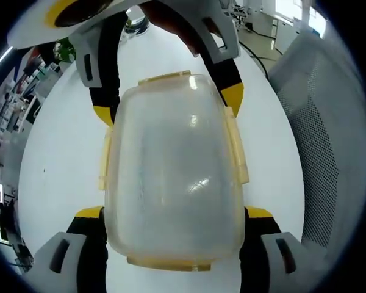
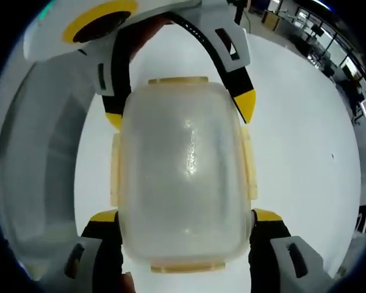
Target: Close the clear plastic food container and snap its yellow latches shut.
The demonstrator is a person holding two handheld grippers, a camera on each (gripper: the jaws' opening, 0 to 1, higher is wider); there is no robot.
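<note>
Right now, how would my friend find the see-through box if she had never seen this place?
Look at the big white table. In its middle sits the clear plastic container, squeezed between two black-and-yellow claws, one from each end. It is the cloudy, rounded box with pale yellow latches along its edges.

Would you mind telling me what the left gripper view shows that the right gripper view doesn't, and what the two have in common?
Left gripper view alone: a grey mesh chair at the right edge and cluttered shelves at the left. Right gripper view alone: a large translucent curved object on the left, and desks in the far upper right. Both: the clear container with yellow latches on a white table, flanked by the view's own jaws, with the other gripper's jaws reaching in from the top.
</note>
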